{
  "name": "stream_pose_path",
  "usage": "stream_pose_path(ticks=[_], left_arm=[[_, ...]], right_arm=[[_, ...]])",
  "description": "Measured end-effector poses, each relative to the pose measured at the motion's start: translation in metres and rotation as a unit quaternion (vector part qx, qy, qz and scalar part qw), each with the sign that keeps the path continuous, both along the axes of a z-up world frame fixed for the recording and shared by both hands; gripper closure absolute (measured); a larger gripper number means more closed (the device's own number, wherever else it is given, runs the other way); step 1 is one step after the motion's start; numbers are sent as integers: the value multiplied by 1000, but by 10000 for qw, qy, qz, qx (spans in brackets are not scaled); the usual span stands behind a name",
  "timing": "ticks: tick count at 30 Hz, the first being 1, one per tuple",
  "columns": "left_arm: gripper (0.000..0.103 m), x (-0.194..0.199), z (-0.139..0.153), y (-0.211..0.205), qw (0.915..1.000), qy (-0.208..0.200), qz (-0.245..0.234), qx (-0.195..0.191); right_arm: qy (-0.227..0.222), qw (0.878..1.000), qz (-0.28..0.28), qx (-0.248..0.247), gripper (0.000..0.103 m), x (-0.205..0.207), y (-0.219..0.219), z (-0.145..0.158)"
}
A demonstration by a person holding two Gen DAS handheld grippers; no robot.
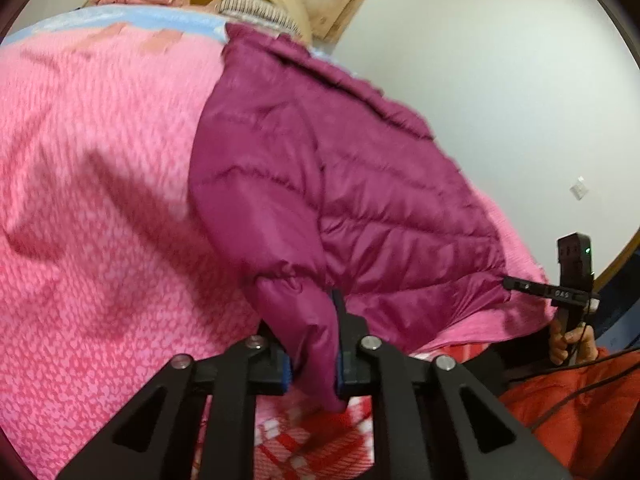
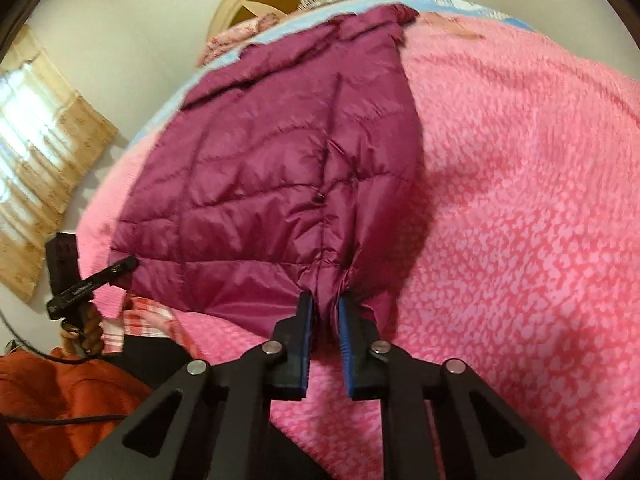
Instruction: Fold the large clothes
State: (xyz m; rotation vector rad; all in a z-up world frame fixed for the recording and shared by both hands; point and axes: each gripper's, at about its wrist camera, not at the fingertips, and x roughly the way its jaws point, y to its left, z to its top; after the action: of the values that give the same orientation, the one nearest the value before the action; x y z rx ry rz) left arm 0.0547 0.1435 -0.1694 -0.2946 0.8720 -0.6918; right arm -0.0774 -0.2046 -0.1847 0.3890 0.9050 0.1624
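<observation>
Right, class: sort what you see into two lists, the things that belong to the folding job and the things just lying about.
Part of the job:
jacket
left gripper, shut on the jacket
right gripper, shut on the jacket
pink blanket under it

Lying about:
orange garment
checked cloth
headboard
curtain

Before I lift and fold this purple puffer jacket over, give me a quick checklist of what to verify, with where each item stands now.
1. Left gripper pinching the purple jacket hem: ok.
2. Right gripper pinching the hem: ok, fabric bunched between its fingers.
3. Each grip at its own hem corner: ok.
4. Jacket body lying on the pink blanket: ok.
5. Sleeves tucked: cannot tell.
6. Cable clear of jacket: ok, lying on the orange fabric.
</observation>
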Motion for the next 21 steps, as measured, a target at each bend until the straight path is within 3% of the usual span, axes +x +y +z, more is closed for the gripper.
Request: stream_pose_path(ticks=[7, 16, 21], left_arm=[[91, -8, 44, 29, 9929, -511, -25, -1070], [91, -34, 107, 32, 9721, -1552, -636, -1640], [91, -28, 136, 30, 9627, -1787, -691, -1912]], right_arm=[[-579, 9977, -21, 338, 95, -18, -4, 39], [-1141, 9920, 86, 527, 98, -48, -12, 78], [-1559, 9849, -43, 751, 103, -73, -27, 105]])
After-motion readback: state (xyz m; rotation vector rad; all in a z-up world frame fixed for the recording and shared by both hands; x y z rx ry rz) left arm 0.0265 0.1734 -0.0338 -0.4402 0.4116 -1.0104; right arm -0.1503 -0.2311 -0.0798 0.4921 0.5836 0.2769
